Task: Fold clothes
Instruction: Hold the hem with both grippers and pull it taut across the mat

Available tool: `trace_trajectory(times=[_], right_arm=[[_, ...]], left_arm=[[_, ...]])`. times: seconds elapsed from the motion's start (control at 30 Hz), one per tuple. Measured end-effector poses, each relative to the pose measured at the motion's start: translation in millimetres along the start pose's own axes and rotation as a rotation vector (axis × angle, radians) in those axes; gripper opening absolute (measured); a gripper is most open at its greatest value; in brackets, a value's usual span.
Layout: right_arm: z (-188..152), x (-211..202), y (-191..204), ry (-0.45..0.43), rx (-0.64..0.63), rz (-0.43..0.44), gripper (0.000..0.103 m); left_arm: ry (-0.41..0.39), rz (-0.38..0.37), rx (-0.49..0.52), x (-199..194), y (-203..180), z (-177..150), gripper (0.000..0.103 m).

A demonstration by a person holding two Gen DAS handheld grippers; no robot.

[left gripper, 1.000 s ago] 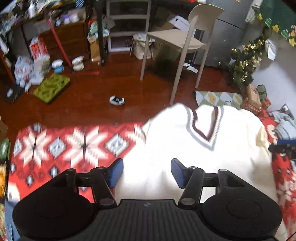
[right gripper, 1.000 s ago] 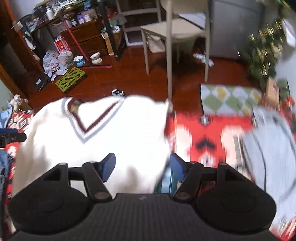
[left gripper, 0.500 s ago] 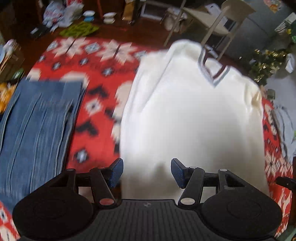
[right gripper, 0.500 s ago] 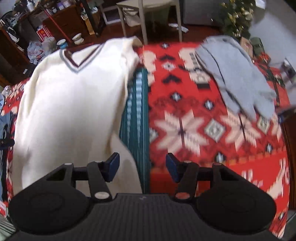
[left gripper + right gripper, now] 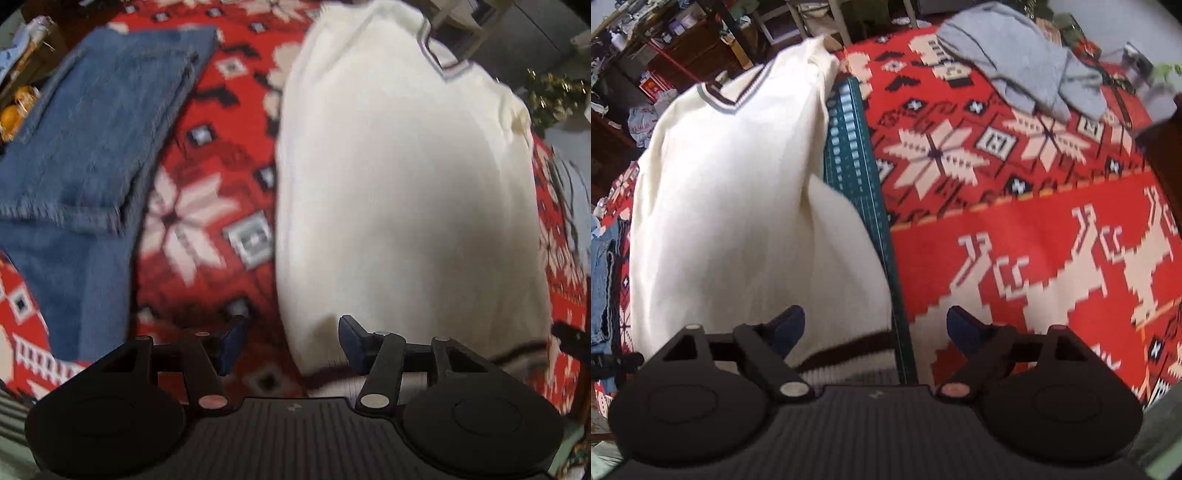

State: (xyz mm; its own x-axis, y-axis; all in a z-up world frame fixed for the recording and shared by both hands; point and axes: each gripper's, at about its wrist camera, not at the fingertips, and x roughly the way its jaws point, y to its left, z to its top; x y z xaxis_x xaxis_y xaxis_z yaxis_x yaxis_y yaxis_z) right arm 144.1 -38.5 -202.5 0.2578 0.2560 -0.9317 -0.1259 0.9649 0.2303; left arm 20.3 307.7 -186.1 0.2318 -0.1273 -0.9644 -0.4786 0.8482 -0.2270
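The cream V-neck sweater (image 5: 402, 192) lies flat, hem at the table's near edge, so the left hand-held gripper (image 5: 290, 341) and right hand-held gripper (image 5: 875, 328), whose jaws have just been opening, hang apart over its hem corners, pinching nothing.

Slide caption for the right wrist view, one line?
Open right gripper above the hem of a cream V-neck sweater on a red patterned blanket; grey garment beyond.

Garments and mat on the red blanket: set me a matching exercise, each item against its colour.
Items:
1. sweater
2. jeans
3. cutting mat
4. sweatshirt

Colours:
A. grey
B. cream with a dark-striped V-neck
C. denim blue
D. dark green with a grid

Pairs: 1-B, 2-C, 3-D, 4-A
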Motion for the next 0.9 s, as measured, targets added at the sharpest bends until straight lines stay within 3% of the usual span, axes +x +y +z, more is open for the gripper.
trace_trajectory(times=[0.03, 0.13, 0.23, 0.37, 0.47, 0.53, 0.7, 0.9], right_arm=[[-3.0, 1.7, -0.1, 0.012, 0.006, 0.0, 0.077], [-10.2, 5.6, -4.0, 0.043, 0.039, 0.014, 0.071], [-13.7, 8.8, -6.1, 0.061, 0.051, 0.022, 0.057], [-13.2, 15.5, -7.1, 0.077, 0.061, 0.031, 0.054], [-9.7, 19.4, -10.5, 0.072, 0.106, 0.049, 0.052], [-7.8, 21.7, -8.5, 0.084, 0.101, 0.053, 0.009], [-13.2, 15.5, 7.7, 0.108, 0.022, 0.028, 0.007], [-36.2, 6.5, 1.7, 0.21, 0.056, 0.031, 0.007]], left_arm=[[0.015, -0.012, 0.006, 2.1, -1.3, -4.6, 0.053], [0.043, -0.031, 0.019, 9.6, -5.8, -14.0, 0.052], [0.06, -0.043, 0.002, 17.2, -8.3, -17.3, 0.041], [0.032, -0.068, -0.028, 18.6, -11.3, -15.4, 0.039], [0.023, -0.045, -0.016, 18.6, -14.6, -12.9, 0.009], [0.012, -0.029, -0.002, 15.6, -15.7, -13.2, 0.007], [-0.001, 0.008, 0.049, 2.1, -15.9, -18.4, 0.007], [0.019, 0.042, 0.046, -7.2, -4.9, -23.0, 0.006]])
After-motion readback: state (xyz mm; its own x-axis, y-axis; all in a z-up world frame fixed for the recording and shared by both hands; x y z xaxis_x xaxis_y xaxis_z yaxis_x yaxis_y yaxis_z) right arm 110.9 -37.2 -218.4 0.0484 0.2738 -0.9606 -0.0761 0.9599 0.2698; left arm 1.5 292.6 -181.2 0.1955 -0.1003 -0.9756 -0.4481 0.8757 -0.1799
